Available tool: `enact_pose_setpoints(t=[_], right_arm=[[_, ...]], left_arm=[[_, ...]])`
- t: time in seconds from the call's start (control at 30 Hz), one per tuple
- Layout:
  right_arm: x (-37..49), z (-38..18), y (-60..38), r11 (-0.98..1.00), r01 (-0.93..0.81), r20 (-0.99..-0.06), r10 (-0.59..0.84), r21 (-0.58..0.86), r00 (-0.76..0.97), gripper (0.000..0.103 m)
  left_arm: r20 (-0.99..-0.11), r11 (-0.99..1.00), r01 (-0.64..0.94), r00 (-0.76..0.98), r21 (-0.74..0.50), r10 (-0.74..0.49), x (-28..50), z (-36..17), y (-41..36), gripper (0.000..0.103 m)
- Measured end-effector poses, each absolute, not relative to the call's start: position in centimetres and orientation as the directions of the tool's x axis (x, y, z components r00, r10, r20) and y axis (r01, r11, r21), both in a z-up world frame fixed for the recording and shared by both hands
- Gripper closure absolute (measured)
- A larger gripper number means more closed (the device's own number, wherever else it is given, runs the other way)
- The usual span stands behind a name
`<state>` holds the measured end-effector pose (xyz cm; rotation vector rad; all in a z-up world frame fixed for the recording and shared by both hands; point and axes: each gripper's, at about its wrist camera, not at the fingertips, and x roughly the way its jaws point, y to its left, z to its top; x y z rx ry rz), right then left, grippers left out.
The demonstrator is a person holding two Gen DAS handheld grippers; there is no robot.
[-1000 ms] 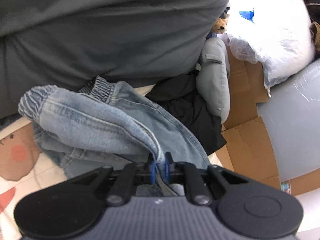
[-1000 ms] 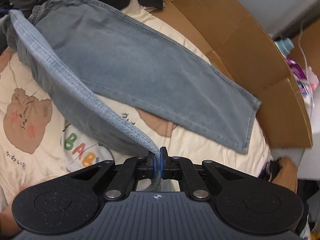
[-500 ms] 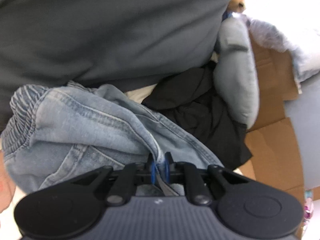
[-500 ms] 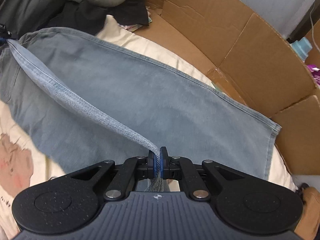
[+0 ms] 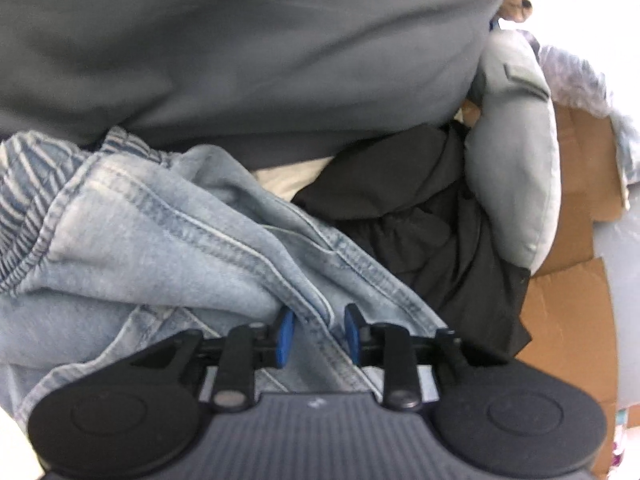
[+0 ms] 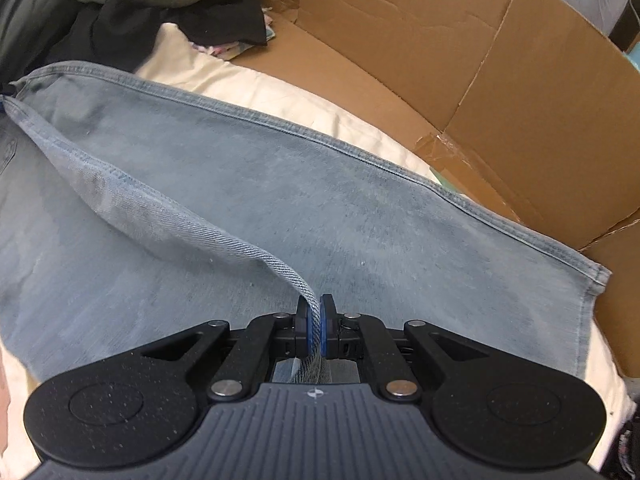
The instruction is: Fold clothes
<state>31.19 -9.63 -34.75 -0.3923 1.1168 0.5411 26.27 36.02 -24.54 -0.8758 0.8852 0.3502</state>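
Right gripper (image 6: pixel 316 330) fingers pinch the hem of pale blue denim jeans (image 6: pixel 320 216) spread across a cream bedsheet (image 6: pixel 256 84); left gripper (image 5: pixel 318 334) fingers stand parted around the seam. Lower edges evenly, keeping cloth taut.

Light-blue denim jeans (image 6: pixel 320 208) fill the centre of the right wrist view, their twill weave coarse and matt, the hems double-stitched. In the left wrist view the same denim bunches at lower left, its elastic waistband (image 5: pixel 24 200) ribbed. Matt black plastic with a fine speckled grain forms the right gripper (image 6: pixel 316 322), with blue rubbery-looking pads (image 6: pixel 327 332) and small shiny metal pins. Plain brown corrugated cardboard (image 6: pixel 500 92), creased and dull, fills the upper right. Smooth grey cloth (image 5: pixel 240 48) spans the top of the left wrist view, beside soft black fabric (image 5: pixel 432 216).
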Motion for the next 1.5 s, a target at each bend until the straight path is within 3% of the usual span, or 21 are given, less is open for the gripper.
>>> enact_pose_setpoints(t=[0.13,0.23,0.53,0.73,1.2,1.5], right_arm=[[31.5,-35.6,-10.2,0.823,-0.568,-0.910,0.235,0.000,0.341,0.101],[31.5,-35.9,-10.3,0.833,-0.553,-0.902,0.251,0.016,0.352,0.101],[31.4,-36.3,-10.5,0.839,-0.542,-0.887,0.275,0.034,0.371,0.101],[31.1,-36.3,-10.7,0.836,-0.548,-0.873,0.291,0.033,0.391,0.101],[31.5,-32.1,-11.8,0.834,-0.551,-0.833,0.324,0.027,0.449,0.102],[34.9,-32.7,-9.7,0.827,-0.561,-0.860,0.256,-0.041,0.441,0.101]], left_arm=[[-0.759,0.587,-0.595,0.650,-0.549,-0.051,25.2,-24.5,35.8,0.072],[-0.741,0.568,-0.599,0.670,-0.565,-0.031,24.6,-24.6,35.6,0.063],[-0.754,0.480,-0.652,0.656,-0.587,-0.031,25.7,-26.7,36.5,0.064],[-0.783,0.483,-0.686,0.622,-0.544,0.002,26.6,-27.1,36.6,0.089],[-0.714,0.539,-0.595,0.700,-0.596,-0.015,25.7,-23.1,36.9,0.093],[-0.730,0.533,-0.622,0.684,-0.574,0.012,28.9,-23.9,35.8,0.093]])
